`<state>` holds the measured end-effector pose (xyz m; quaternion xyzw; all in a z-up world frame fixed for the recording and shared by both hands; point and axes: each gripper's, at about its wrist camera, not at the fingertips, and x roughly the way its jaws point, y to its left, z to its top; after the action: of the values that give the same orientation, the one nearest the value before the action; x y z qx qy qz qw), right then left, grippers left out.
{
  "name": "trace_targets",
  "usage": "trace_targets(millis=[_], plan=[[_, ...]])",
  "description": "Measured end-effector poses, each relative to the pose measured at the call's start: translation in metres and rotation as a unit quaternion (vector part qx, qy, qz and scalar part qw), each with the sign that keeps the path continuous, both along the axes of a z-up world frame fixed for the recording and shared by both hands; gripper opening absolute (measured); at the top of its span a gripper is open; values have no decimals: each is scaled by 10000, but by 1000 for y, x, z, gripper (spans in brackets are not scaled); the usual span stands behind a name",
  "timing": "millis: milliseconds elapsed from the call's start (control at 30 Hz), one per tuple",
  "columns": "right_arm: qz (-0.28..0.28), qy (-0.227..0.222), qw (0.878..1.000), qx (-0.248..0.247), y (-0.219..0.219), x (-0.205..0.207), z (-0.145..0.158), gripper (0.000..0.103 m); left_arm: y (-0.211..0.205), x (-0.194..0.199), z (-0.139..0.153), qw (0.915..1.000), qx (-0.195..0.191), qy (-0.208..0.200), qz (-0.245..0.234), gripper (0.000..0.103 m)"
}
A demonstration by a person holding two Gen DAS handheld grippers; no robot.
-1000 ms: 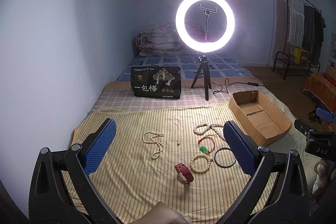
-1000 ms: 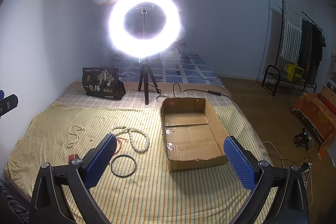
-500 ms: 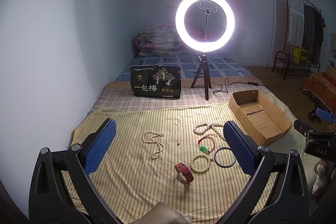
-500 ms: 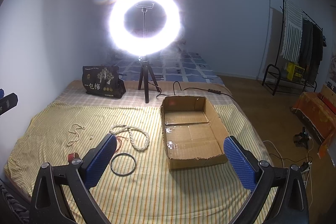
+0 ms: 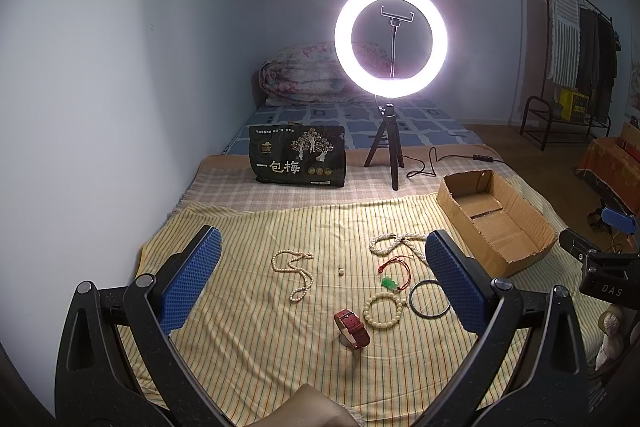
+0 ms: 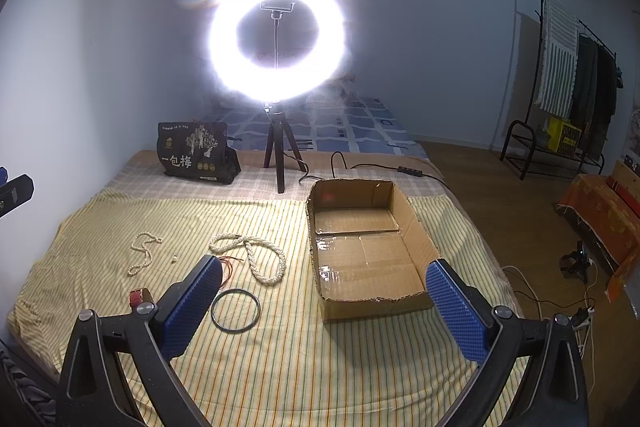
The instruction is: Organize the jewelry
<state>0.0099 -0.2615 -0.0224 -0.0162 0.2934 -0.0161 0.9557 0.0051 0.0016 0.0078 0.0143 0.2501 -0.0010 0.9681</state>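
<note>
Both grippers hover above a bed covered by a yellow striped sheet, and each has its jaws spread wide with nothing between them. The left gripper looks down on most of the jewelry, while the right gripper faces the cardboard box, which sits open and holds no jewelry.

The jewelry lies scattered on the sheet, all of it outside the box. A thin pearl necklace lies toward the left side, with a single small bead lying loose just to its right. A thick twisted pearl rope lies nearer the box. Below it in the left view are a red cord with a green pendant, a bracelet of pale beads, and a dark bangle just beside that bracelet. A red watch stands on its edge close to the bead bracelet, nearest the left camera.

At the far end of the sheet stands a lit ring light on a small tripod, with a black bag printed with white characters to its left. A bit of the person's hand shows at the bottom edge of the left view.
</note>
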Motion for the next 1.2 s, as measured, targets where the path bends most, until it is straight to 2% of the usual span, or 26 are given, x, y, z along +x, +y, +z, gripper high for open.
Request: trace_targets(millis=[667,1200], plan=[[26,74,10000,1,1,2,-2,103,0,-1,-2,10000,15,3,3,103],[109,181,9998,-54,5,4,-5,103,5,1,-15,9998,112,134,52,103]])
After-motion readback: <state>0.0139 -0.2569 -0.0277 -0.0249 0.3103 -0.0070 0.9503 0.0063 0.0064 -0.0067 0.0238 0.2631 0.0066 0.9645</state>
